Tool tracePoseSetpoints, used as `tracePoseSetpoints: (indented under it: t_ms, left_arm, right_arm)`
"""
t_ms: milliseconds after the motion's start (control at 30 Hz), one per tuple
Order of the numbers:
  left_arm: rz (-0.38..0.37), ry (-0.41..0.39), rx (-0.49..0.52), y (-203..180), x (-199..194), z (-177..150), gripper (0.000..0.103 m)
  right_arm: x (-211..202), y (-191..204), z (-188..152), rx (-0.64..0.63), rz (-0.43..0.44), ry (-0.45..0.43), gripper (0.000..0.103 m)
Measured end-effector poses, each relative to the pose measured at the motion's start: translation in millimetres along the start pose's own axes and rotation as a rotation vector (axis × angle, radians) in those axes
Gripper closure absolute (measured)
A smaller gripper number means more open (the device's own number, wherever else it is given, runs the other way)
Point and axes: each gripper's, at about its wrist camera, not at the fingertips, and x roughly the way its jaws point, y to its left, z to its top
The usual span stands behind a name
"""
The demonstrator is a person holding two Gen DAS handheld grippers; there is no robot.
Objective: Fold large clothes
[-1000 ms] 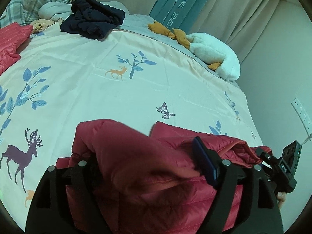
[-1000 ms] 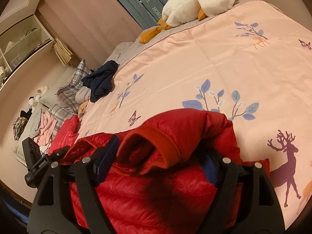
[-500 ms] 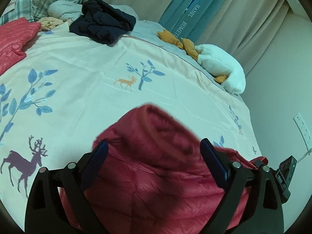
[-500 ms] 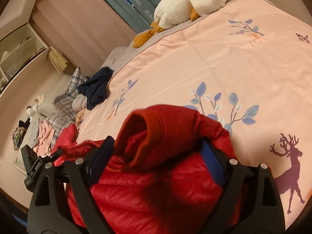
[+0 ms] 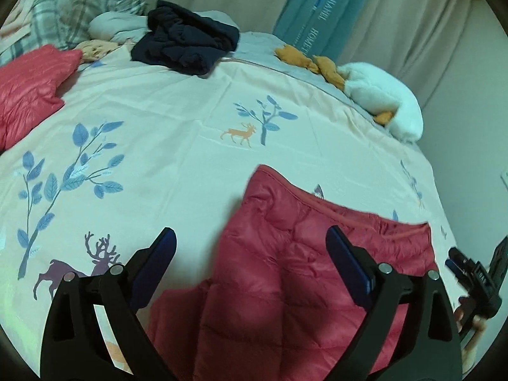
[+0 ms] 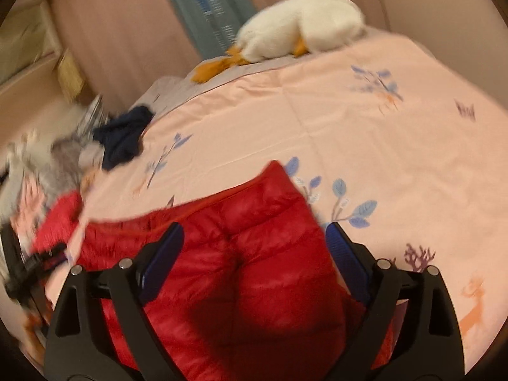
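- Red puffer jacket is lying flat on the bed cover, spreading across the near edge of the bed; one corner is pointing toward the middle of the cover.
- Left gripper is standing wide apart above the jacket, gripping nothing; its right finger is showing over the fabric, its left finger over bare cover.
- Right gripper is also standing wide apart, holding nothing, with the jacket lying between and below its fingers.
- A second red garment is resting at the far left of the cover.
- A dark navy garment is sitting bunched near the plaid pillows.
- A white plush duck is lying along the far edge, beside the curtain.
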Motion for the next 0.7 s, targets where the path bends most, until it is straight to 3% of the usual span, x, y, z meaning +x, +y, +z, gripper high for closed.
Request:
tracePoseSetpoints:
  t_ms: [167,333,400,467,700]
  left_arm:
    - [-0.016,0.03,0.102,-29,15,-6,0.008]
    - [0.013,0.121,0.092,-18,51,-13,0.008]
    - [0.017,0.166,0.052,-4,64,-18,0.008]
    - [-0.028,0.201,-0.031,13,74,-24,0.008]
    - [-0.023,0.18,-0.041,14,75,-28,0.008]
  right_arm:
    - [22,35,-9,-0.199,-0.048,0.068,0.012]
    - [58,32,-13,-0.174,-0.044,0.153,0.013]
    - [68,27,-14,-0.147,-0.038,0.176,0.013]
    - [78,22,-16,-0.12,-0.022,0.194,0.012]
    - [90,16,-20,-0.08,0.016,0.214,0.01]
